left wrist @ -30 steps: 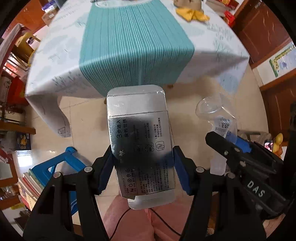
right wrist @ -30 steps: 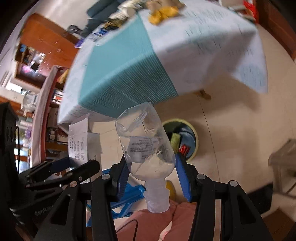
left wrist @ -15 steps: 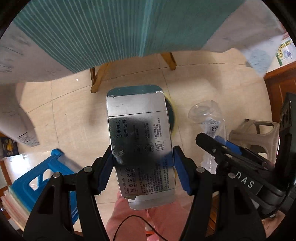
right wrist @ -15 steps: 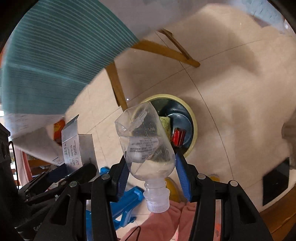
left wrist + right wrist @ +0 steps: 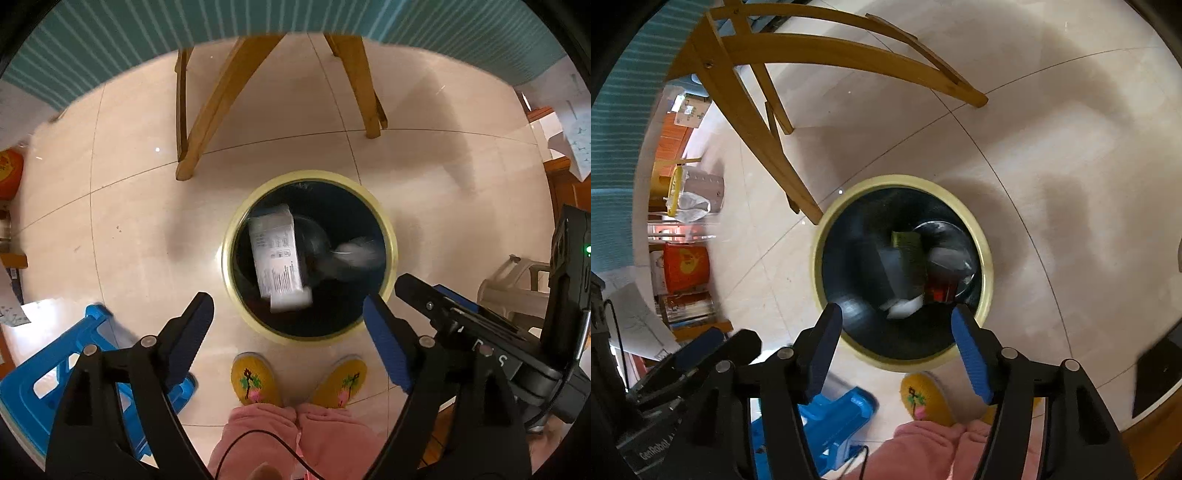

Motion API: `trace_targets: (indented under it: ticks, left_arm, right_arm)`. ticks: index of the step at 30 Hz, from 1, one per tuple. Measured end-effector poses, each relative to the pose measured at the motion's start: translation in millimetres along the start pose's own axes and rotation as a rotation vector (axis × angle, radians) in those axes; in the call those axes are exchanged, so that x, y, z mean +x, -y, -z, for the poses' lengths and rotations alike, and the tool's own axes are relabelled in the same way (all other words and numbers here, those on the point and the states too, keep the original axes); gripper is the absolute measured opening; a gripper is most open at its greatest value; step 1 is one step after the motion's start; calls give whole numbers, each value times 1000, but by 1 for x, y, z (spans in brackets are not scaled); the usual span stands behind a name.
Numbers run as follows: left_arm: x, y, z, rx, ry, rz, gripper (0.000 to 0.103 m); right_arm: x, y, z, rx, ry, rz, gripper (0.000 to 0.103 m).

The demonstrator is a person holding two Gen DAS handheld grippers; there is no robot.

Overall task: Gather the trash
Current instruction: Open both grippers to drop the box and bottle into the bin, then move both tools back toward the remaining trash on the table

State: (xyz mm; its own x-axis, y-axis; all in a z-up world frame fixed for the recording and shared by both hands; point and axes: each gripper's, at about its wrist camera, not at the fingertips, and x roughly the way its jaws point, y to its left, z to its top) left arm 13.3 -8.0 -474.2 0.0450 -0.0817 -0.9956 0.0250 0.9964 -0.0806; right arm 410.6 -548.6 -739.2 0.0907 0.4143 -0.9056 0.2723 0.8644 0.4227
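Observation:
A round bin with a pale yellow rim (image 5: 310, 176) (image 5: 901, 181) stands on the tiled floor right under both grippers. Inside it the silver carton (image 5: 277, 254) (image 5: 886, 273) and the clear plastic bottle (image 5: 352, 254) (image 5: 947, 258) show blurred and loose, beside a red item (image 5: 940, 290) and a green packet (image 5: 905, 242). My left gripper (image 5: 288, 310) points straight down over the bin, jaws opening, nothing between them. My right gripper (image 5: 895, 315) (image 5: 443, 306) hangs next to it, jaws also opening and empty.
Wooden table legs (image 5: 218, 96) (image 5: 764, 122) stand just beyond the bin under the teal cloth (image 5: 110, 40). A blue stool (image 5: 33, 391) is at the left and a grey plastic stool (image 5: 517, 284) at the right. The person's yellow slippers (image 5: 255, 380) touch the bin's near side.
Both grippers came down from table height to just above the bin. Each let go: the carton left the left gripper and the bottle left the right, and both now lie in the bin.

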Motion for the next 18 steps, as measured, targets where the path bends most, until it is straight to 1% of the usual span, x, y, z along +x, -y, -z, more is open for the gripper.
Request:
trace_targets:
  ticks: [5, 8, 13, 14, 18]
  left_arm:
    - [6, -1, 1, 2, 32, -28, 81]
    - [-4, 0, 0, -10, 60, -41, 81]
    - [-37, 2, 8, -37, 88, -53, 81]
    - [-44, 3, 10, -39, 92, -56, 81]
    - [-81, 5, 21, -52, 114, -71, 81]
  right_arm:
    - [5, 4, 0, -33, 9, 29, 63]
    - [-2, 5, 4, -60, 20, 39, 63]
    - [-42, -8, 6, -111, 39, 50, 63]
    - [-52, -12, 8, -113, 53, 67, 63]
    - [-90, -28, 13, -146, 79, 70, 63]
